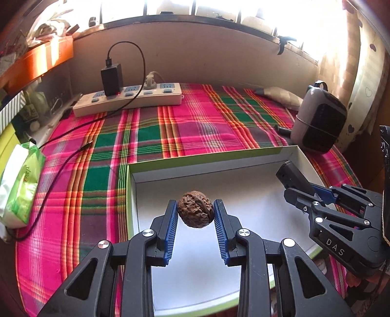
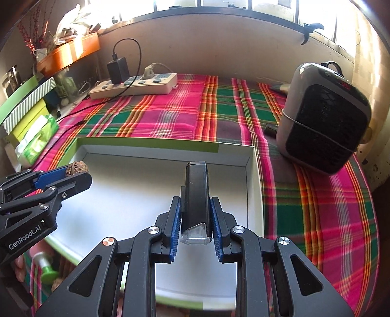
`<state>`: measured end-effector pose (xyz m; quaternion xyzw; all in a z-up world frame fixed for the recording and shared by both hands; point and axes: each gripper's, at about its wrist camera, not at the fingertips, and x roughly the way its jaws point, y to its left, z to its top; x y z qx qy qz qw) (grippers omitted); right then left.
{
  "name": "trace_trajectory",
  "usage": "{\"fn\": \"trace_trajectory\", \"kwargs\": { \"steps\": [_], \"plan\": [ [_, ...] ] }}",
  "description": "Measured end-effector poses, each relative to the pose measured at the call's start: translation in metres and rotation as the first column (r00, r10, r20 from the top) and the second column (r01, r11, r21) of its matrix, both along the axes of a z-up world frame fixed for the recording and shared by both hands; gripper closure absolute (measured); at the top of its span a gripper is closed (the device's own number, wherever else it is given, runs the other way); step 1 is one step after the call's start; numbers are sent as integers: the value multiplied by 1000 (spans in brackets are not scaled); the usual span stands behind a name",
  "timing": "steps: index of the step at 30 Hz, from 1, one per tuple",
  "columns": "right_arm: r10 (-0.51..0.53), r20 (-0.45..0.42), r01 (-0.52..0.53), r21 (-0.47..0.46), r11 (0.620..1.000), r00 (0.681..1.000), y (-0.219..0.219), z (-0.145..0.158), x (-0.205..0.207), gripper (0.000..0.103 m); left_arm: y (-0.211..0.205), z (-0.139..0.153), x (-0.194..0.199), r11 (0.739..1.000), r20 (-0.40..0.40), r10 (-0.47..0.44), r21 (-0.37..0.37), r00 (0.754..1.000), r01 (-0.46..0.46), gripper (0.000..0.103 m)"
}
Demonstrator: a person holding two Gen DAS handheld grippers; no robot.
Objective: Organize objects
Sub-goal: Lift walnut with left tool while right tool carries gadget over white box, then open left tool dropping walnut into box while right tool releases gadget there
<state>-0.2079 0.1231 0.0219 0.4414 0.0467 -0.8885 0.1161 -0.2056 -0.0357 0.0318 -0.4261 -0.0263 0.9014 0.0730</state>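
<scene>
Pinching a brown walnut (image 1: 196,209) between blue pads at lower centre of the left wrist view, left gripper (image 1: 195,214) over the white floor of an open green-edged box (image 1: 207,161). Clamping a black device with a clear tip (image 2: 196,195), right gripper (image 2: 195,219) above the same box, lower centre of its view. Plaid cloth (image 1: 195,122) beneath; power strip (image 1: 128,100) upper left, grey heater (image 2: 324,117) right.

A lived-in home: plaid tablecloth (image 1: 195,126), power strip (image 1: 126,98), small heater (image 2: 324,117), cluttered sunlit windowsill (image 1: 170,19).
</scene>
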Motion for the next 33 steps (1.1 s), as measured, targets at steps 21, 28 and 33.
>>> {"fn": "trace_trajectory", "kwargs": {
  "steps": [21, 28, 33],
  "plan": [
    [3, 3, -3, 55, 998, 1000, -8, -10, -16, 78, 3, -17, -25, 999, 59, 5, -38, 998, -3, 75],
    [-3, 2, 3, 56, 998, 1000, -9, -10, -17, 78, 5, -18, -27, 999, 60, 4, -52, 998, -1, 75],
    [-8, -1, 8, 56, 998, 1000, -8, -11, -17, 78, 6, -18, -27, 998, 65, 4, -65, 998, 0, 75]
  ]
}}
